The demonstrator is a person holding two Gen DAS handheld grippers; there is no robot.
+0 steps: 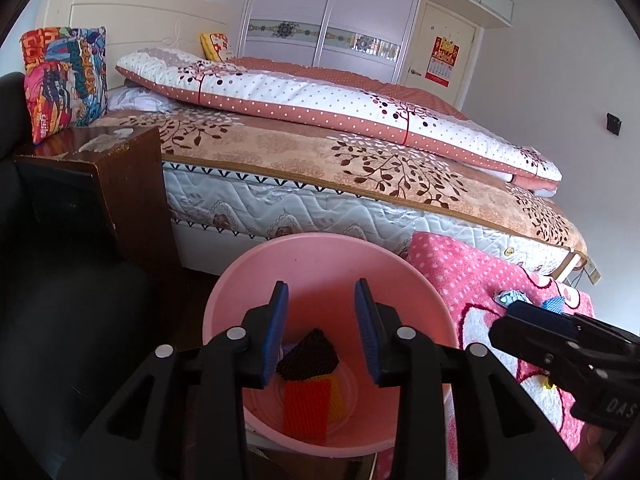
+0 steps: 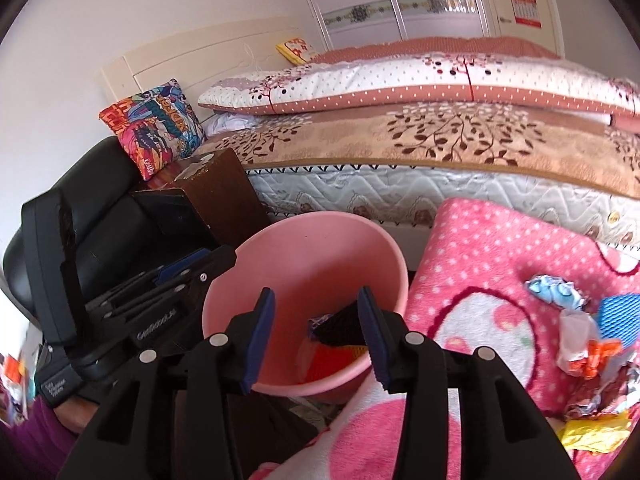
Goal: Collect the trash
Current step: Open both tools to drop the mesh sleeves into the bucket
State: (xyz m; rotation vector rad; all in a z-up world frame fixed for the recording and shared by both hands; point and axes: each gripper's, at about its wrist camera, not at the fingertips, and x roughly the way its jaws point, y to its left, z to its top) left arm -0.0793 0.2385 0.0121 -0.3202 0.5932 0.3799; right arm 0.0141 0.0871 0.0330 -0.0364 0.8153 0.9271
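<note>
A pink bin (image 1: 320, 264) stands on the floor by the bed. Black (image 1: 308, 354), red (image 1: 306, 412) and yellow foam-net pieces lie at its bottom. My left gripper (image 1: 322, 300) hangs open over the bin with nothing between its pads. My right gripper (image 2: 316, 304) is open above the bin's (image 2: 312, 248) near rim, also with nothing in it; in the left wrist view it shows at the right edge (image 1: 560, 344). More trash lies on the pink blanket (image 2: 500, 248): a blue-white wrapper (image 2: 556, 290), a blue net (image 2: 620, 312), a white-orange wrapper (image 2: 580, 348) and yellow paper (image 2: 596, 432).
The bed (image 1: 320, 160) with a folded quilt (image 1: 340, 100) runs behind the bin. A dark wooden nightstand (image 1: 120, 184) with a colourful cushion (image 1: 64, 80) stands left of it. A black chair (image 2: 100, 200) fills the left side.
</note>
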